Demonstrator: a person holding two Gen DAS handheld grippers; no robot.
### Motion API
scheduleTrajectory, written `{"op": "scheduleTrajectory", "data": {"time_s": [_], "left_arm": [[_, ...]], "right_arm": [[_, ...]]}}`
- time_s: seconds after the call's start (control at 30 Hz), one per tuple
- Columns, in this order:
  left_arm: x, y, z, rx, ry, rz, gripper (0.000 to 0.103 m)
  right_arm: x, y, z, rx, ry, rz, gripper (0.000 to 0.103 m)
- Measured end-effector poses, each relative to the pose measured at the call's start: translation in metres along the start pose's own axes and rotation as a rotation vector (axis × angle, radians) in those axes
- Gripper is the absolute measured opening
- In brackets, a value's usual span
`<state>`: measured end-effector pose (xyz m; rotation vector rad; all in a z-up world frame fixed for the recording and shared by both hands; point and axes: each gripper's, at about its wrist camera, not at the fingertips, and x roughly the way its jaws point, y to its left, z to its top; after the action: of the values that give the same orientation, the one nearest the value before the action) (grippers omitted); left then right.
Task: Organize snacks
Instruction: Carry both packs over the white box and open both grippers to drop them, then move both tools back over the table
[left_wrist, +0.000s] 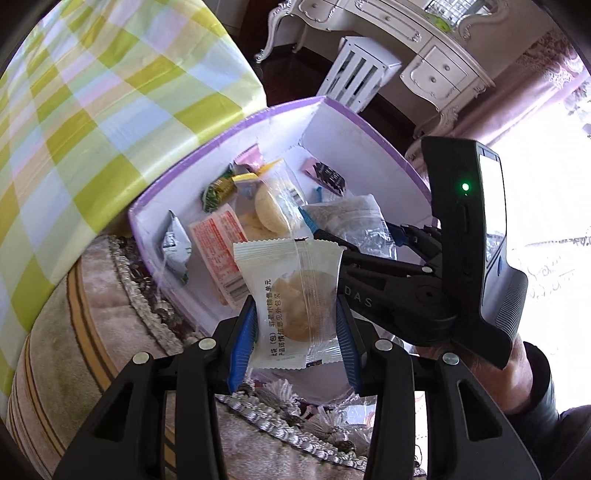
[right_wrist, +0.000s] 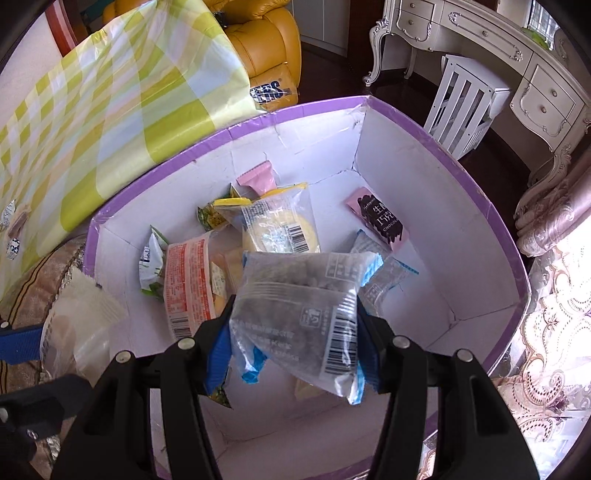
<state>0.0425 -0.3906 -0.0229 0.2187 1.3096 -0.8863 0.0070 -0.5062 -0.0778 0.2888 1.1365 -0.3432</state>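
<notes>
1. Purple-rimmed box (right_wrist: 436, 133): fills frame centre, directly beneath right gripper (right_wrist: 293, 343), clenched on grey packet (right_wrist: 295, 314).
2. Left gripper (left_wrist: 295, 325): grasping cookie pack (left_wrist: 291, 295), at box's lower edge, farther out.

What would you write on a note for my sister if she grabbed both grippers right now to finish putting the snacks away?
Left gripper: shut on a clear-wrapped round cookie packet, held near the box's edge.
Right gripper: shut on a blue-edged see-through snack packet, held over the inside of the box.
Purple-rimmed white box: already holds several snacks, including an orange-labelled packet, a chocolate packet and a green-and-white packet.
Done: those snacks are in.
Left: let go of both held packets into the box. At least one small packet seems to remain on the checked cloth.
</notes>
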Motion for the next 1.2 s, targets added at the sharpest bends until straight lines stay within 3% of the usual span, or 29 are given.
{"op": "scheduleTrajectory", "data": {"time_s": [0.33, 0.43, 0.5, 0.97, 1.2], "left_arm": [[0.015, -0.017, -0.007, 0.078, 0.081, -0.024, 0.041], [0.018, -0.017, -0.008, 0.079, 0.101, -0.045, 0.053], [0.017, -0.016, -0.008, 0.075, 0.096, -0.049, 0.059], [-0.003, -0.003, -0.009, 0.013, 0.017, -0.071, 0.062], [-0.021, 0.013, -0.006, -0.024, -0.056, -0.031, 0.062]], "right_arm": [[0.004, -0.016, -0.006, 0.024, 0.015, -0.021, 0.060], [0.006, -0.020, -0.006, 0.031, 0.020, -0.038, 0.062], [0.006, -0.021, -0.006, 0.039, 0.019, -0.037, 0.066], [-0.003, -0.011, 0.000, 0.028, -0.008, -0.032, 0.074], [-0.012, -0.001, 0.011, 0.041, -0.040, -0.011, 0.075]]}}
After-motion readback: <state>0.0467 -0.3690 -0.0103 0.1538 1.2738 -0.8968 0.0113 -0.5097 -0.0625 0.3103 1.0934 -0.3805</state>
